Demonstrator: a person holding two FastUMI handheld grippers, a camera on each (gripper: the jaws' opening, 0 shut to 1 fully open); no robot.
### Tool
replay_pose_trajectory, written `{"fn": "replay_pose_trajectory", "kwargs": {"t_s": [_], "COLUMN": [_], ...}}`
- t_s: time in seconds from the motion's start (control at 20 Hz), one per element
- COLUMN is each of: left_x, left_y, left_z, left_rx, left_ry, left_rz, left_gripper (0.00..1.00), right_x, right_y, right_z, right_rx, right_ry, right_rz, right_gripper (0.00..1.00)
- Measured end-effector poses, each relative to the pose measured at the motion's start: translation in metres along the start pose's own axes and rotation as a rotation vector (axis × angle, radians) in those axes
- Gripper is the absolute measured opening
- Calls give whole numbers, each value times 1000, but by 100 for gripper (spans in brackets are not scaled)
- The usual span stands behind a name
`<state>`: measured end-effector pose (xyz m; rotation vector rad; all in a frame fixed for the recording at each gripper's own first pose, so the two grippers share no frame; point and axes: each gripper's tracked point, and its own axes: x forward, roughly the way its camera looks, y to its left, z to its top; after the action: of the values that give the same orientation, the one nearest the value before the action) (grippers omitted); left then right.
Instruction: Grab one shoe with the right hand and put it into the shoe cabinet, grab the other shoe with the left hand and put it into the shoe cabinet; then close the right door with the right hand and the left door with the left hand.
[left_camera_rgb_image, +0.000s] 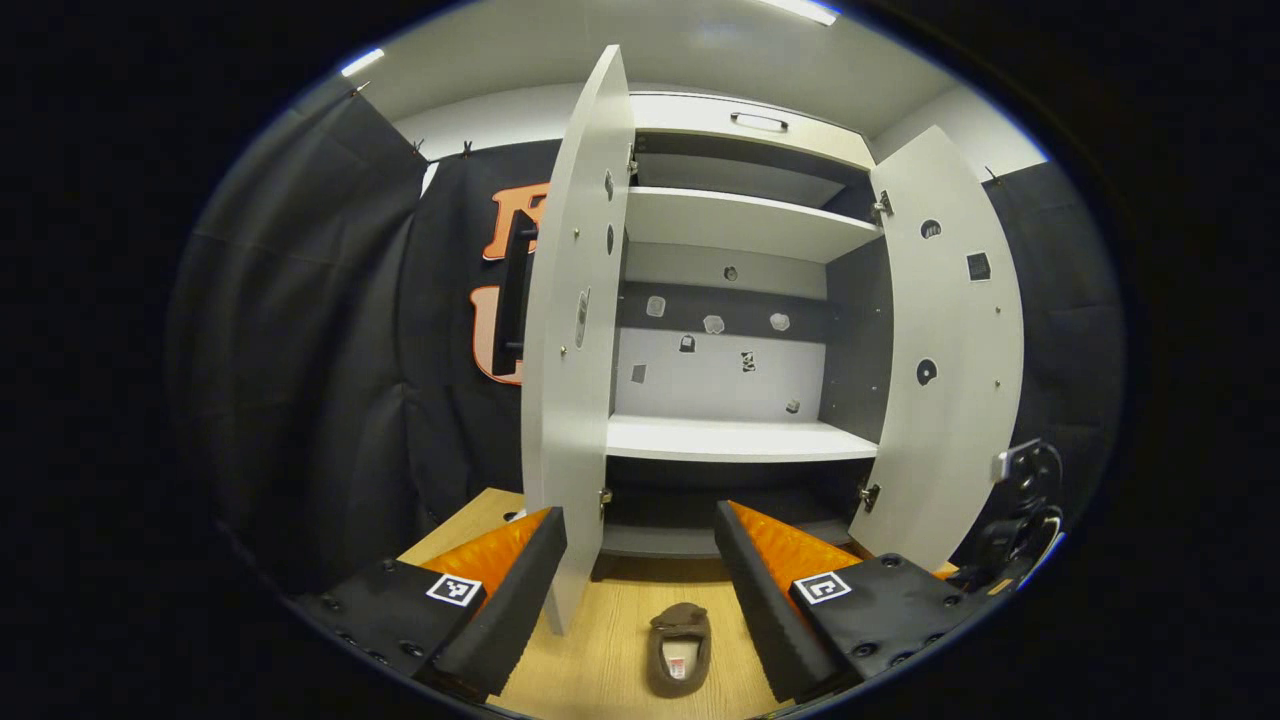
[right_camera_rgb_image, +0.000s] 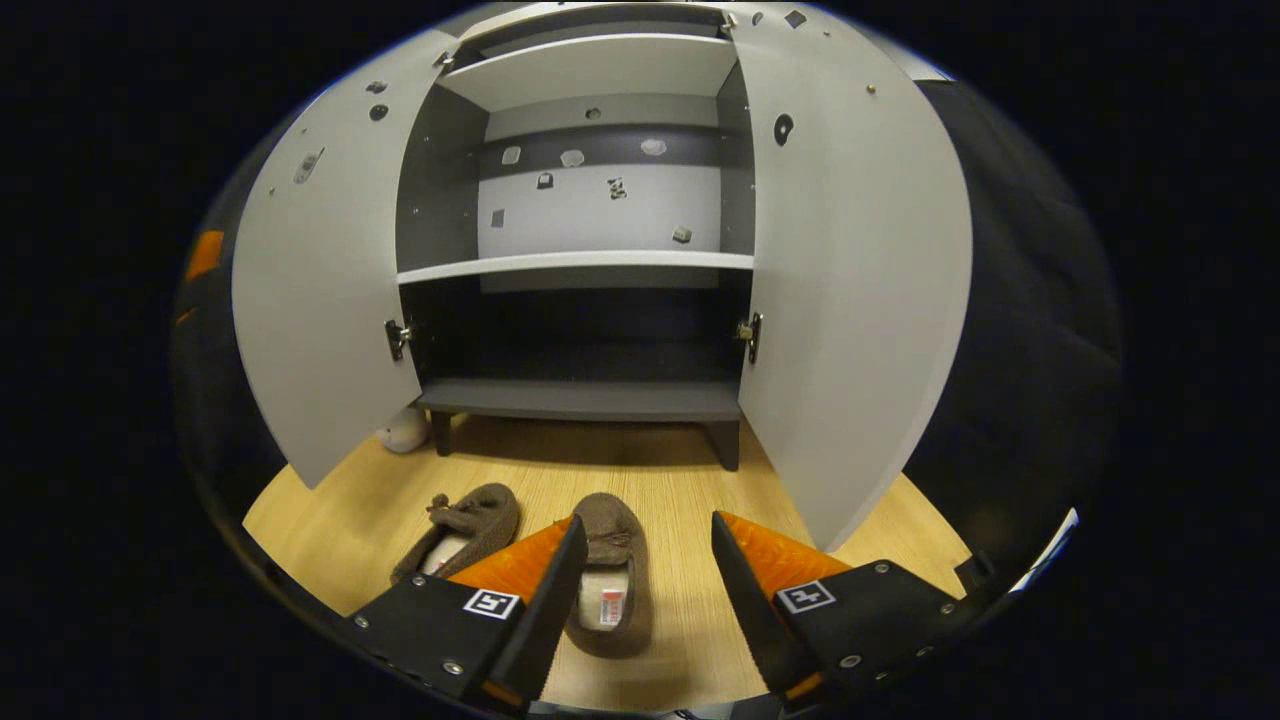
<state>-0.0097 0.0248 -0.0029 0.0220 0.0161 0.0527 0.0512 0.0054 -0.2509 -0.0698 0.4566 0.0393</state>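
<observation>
While both cabinet doors stand open, the right gripper hangs with fingers spread above one brown shoe; the left gripper is released too.

Sharp focus, strong fisheye bending at edges, ceiling strip lights overhead, dim shadowed lower cabinet shelf
</observation>
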Motion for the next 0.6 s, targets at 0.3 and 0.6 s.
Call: {"fn": "replay_pose_trajectory", "kwargs": {"t_s": [0.3,0.6], "left_x": [-3,-6], "left_y": [16,31], "left_z": [-5,-10], "left_rx": [12,12], "left_ry": [11,28], "left_rz": [38,69], "left_gripper": [98,98], "right_x": [54,84], "right_y": [6,4], "right_z": [-63,-103], "right_rx": [-49,-74], "right_ry": [140,246], "right_rz": [7,-19], "right_gripper": [46,30]}}
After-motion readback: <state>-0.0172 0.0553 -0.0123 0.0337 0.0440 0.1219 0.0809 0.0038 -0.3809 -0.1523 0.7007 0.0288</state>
